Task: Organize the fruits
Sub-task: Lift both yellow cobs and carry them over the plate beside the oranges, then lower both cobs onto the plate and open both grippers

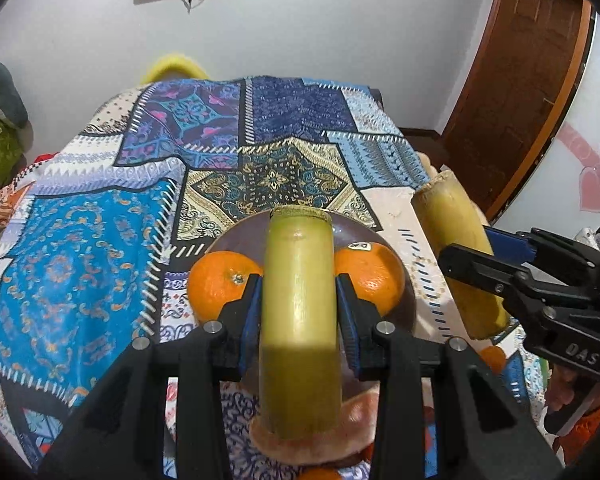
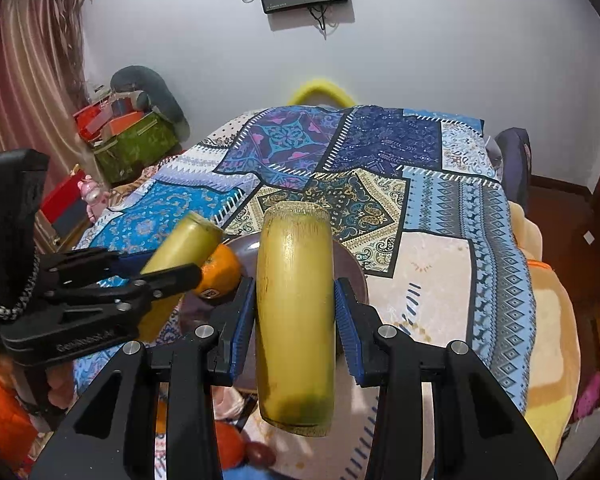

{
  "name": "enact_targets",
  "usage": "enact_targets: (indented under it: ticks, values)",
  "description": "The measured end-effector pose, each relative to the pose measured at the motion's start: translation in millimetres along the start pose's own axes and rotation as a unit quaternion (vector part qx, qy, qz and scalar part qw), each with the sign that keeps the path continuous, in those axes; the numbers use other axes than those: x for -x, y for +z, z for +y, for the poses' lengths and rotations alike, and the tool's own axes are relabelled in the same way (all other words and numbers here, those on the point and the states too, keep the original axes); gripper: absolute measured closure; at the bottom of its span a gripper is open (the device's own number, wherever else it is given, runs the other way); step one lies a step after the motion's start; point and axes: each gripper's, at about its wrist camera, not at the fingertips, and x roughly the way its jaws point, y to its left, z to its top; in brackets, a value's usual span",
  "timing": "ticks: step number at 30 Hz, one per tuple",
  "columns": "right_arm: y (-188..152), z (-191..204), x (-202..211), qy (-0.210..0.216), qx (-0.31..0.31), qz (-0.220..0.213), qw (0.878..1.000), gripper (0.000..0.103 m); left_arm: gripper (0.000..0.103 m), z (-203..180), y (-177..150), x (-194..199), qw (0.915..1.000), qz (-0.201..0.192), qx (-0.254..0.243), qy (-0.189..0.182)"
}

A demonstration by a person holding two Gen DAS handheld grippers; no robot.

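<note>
My left gripper (image 1: 298,308) is shut on a yellow-green sugarcane piece (image 1: 298,300), held above a brown plate (image 1: 236,236). Two oranges (image 1: 216,284) (image 1: 374,276) lie on that plate, one on each side of the piece. My right gripper (image 2: 296,316) is shut on a second sugarcane piece (image 2: 296,300), held to the right of the plate (image 2: 248,248). In the left wrist view the right gripper (image 1: 472,256) and its piece (image 1: 456,248) show at the right. In the right wrist view the left gripper (image 2: 168,268) and its piece (image 2: 184,248) show at the left, over an orange (image 2: 220,268).
The plate sits on a bed under a patchwork blue cloth (image 1: 100,240). Another orange (image 1: 494,358) lies near the front right, more fruit (image 2: 260,454) lies at the bottom. Boxes (image 2: 132,140) stand at the left, a wooden door (image 1: 512,92) at the right.
</note>
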Motion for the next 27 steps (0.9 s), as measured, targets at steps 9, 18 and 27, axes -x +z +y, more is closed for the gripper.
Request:
enact_targets:
  ticks: [9, 18, 27]
  values:
    - [-2, -3, -17, 0.014, -0.004, 0.007, 1.0, 0.067, 0.067, 2, 2, -35, 0.9996, 0.024, -0.004, 0.011]
    - [2, -1, -24, 0.019, -0.002, 0.01, 1.0, 0.067, 0.067, 4, 5, -24, 0.9999, -0.003, -0.005, 0.012]
    - [3, 14, -36, 0.026, 0.013, 0.022, 0.999, 0.067, 0.067, 29, -6, 3, 0.9992, -0.012, 0.004, 0.037]
